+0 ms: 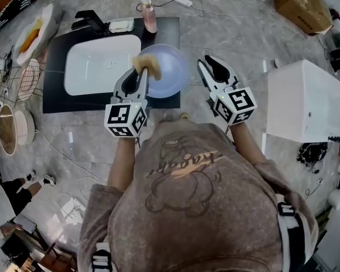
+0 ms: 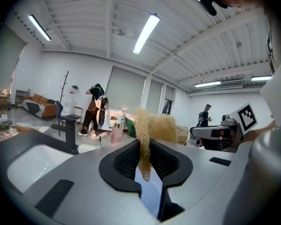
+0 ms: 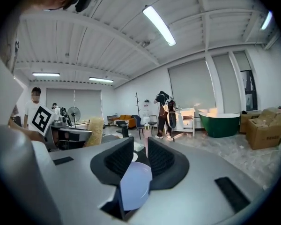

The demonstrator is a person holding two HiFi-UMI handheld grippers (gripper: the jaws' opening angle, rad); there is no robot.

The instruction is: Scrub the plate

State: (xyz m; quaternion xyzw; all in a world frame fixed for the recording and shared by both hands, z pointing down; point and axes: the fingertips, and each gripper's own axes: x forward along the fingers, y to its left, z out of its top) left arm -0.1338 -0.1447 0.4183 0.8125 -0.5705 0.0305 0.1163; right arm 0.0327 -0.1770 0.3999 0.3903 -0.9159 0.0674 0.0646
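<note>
Left gripper (image 1: 140, 72) was clamped on the yellow mesh scrubber (image 1: 148, 66). The pads pinched its lower end and the rest stuck out past the fingertips. From the head view, the scrubber sat over the left rim of the plate (image 1: 171, 72); I couldn't tell if it touched. The plate (pale blue, round) was on the black counter (image 1: 55, 75), just right of the white sink (image 1: 99, 67), and probably lay flat, though that's hard to judge from straight above. Right gripper (image 1: 211, 67) was just beside the plate's right edge. Its jaws stood a narrow gap apart with nothing between the pads. A pink soap bottle (image 1: 149, 15) stood behind the plate.
</note>
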